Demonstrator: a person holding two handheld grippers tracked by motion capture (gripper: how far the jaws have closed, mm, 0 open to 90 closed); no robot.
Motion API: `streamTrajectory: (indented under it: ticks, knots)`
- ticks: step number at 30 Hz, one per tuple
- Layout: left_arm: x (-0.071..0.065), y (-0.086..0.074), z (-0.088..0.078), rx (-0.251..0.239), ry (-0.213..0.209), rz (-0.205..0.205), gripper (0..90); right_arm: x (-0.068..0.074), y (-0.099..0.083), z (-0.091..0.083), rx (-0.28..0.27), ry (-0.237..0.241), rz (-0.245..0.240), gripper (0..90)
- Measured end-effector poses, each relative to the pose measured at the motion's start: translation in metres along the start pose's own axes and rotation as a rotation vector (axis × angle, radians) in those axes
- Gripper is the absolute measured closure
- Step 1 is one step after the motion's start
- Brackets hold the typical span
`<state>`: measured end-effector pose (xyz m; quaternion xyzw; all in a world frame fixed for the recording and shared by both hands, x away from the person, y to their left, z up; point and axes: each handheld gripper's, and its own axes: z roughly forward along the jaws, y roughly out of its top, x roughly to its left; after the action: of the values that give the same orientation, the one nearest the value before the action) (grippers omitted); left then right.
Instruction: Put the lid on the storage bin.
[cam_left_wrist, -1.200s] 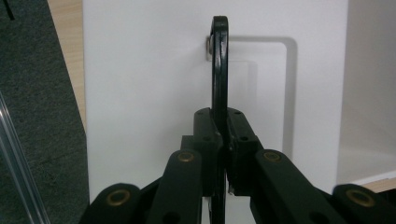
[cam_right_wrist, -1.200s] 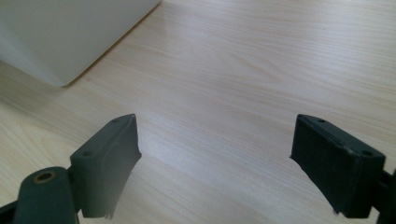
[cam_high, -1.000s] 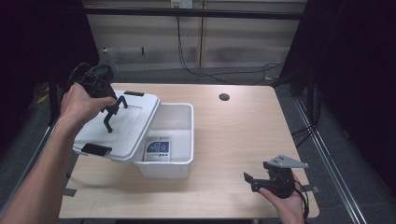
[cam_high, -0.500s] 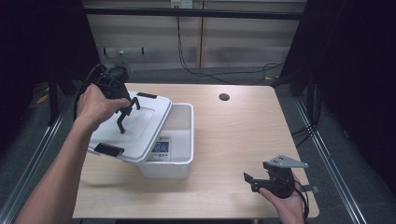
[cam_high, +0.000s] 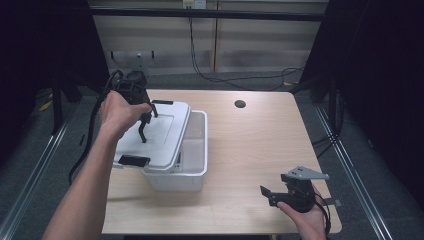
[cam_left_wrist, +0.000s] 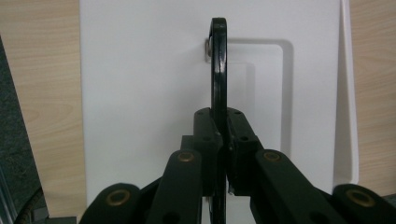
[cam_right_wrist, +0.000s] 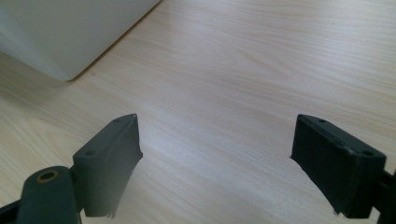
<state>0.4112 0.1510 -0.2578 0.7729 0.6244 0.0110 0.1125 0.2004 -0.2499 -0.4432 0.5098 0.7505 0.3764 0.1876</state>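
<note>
a: what have the left tongs (cam_high: 144, 125) got hold of?

b: they're clenched on the black handle (cam_left_wrist: 218, 70) of the white lid (cam_high: 160, 135). the left gripper view has that thin handle standing edge-on, pinched tight between the two pads, with the lid's flat white top behind it.

a: and where is the lid?

b: in the high view it sits tilted over the left part of the white bin (cam_high: 192, 165), with its left side hanging out past the bin's wall and a black latch (cam_high: 133, 161) showing on its near edge. the right part of the bin is uncovered. whether the lid rests on the bin's rim or hangs just above it, i can't tell.

a: where's the bin itself?

b: on the left half of the wooden surface (cam_high: 260, 145).

a: the other hand?

b: the right tongs (cam_high: 272, 194) are near the front right corner of the surface, well apart from the bin, with the grey three-cornered plate on top. they're released: the right gripper view has the two pads spread wide with bare wood between them, grasping nothing. a corner of the bin shows at the upper left of that view.

a: anything else up there?

b: a small dark round hole (cam_high: 240, 104) in the surface toward the far edge, right of the bin.
</note>
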Motion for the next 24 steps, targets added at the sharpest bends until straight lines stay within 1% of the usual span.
streamTrajectory:
  ticks: [1,2,3,4,5,6,7,8,9,11,13,15,16,19,20,21,22,24]
  knots:
    - [0.0,0.0,0.0,0.0,0.0,0.0,84.7,0.0,0.0,0.0,0.0,0.0,0.0,15.0]
    - [-0.001,0.0,-0.002,-0.004,-0.005,-0.022,84.7,0.0,0.0,0.0,0.002,0.003,0.002,15.0]
    - [-0.001,0.0,-0.002,-0.004,-0.005,-0.022,84.7,0.0,0.0,0.0,0.002,0.003,0.002,15.0]
    - [-0.003,0.0,0.0,0.0,0.006,-0.047,84.7,0.0,0.0,0.0,0.004,0.005,0.004,15.0]
    - [-0.003,0.0,0.0,0.0,0.006,-0.047,84.8,0.0,0.0,0.0,0.004,0.005,0.004,15.0]
    - [-0.006,0.0,0.003,-0.001,0.017,-0.06,84.8,0.0,0.0,0.0,0.005,0.005,0.005,15.0]
    - [-0.007,-0.001,0.004,-0.005,0.018,-0.068,84.7,0.0,0.0,0.0,0.005,0.008,0.005,15.0]
    - [-0.009,-0.001,0.004,-0.018,0.014,-0.08,84.8,0.0,0.0,0.0,0.005,0.008,0.004,15.0]
    - [-0.014,0.0,0.004,-0.049,0.015,-0.091,84.8,0.0,0.0,0.0,0.007,0.009,0.007,15.0]
    - [-0.016,0.001,0.006,-0.047,0.014,-0.093,84.8,0.0,0.0,0.0,0.007,0.009,0.006,15.0]
    - [-0.018,0.0,0.006,-0.059,-0.001,-0.107,84.8,-0.001,0.0,0.0,0.006,0.01,0.007,15.0]
    - [-0.019,0.0,0.007,-0.07,-0.002,-0.115,84.8,-0.001,0.0,0.0,0.007,0.011,0.009,15.0]
    - [-0.021,0.0,0.008,-0.06,-0.005,-0.125,84.9,-0.001,0.0,0.0,0.009,0.014,0.01,15.0]
    - [-0.024,0.0,0.011,-0.06,-0.004,-0.139,84.9,-0.001,0.0,0.0,0.012,0.016,0.013,15.0]
    - [-0.024,0.0,0.013,-0.057,-0.007,-0.132,84.8,-0.001,0.0,0.0,0.013,0.017,0.014,15.0]
    - [-0.024,0.0,0.012,-0.061,-0.016,-0.135,84.8,-0.001,0.0,0.0,0.014,0.017,0.015,15.0]
    - [-0.026,0.0,0.013,-0.07,-0.015,-0.15,84.8,-0.001,0.0,0.0,0.014,0.018,0.017,15.0]
    - [-0.027,0.0,0.014,-0.067,-0.018,-0.149,84.8,-0.001,0.0,0.0,0.015,0.018,0.021,15.0]
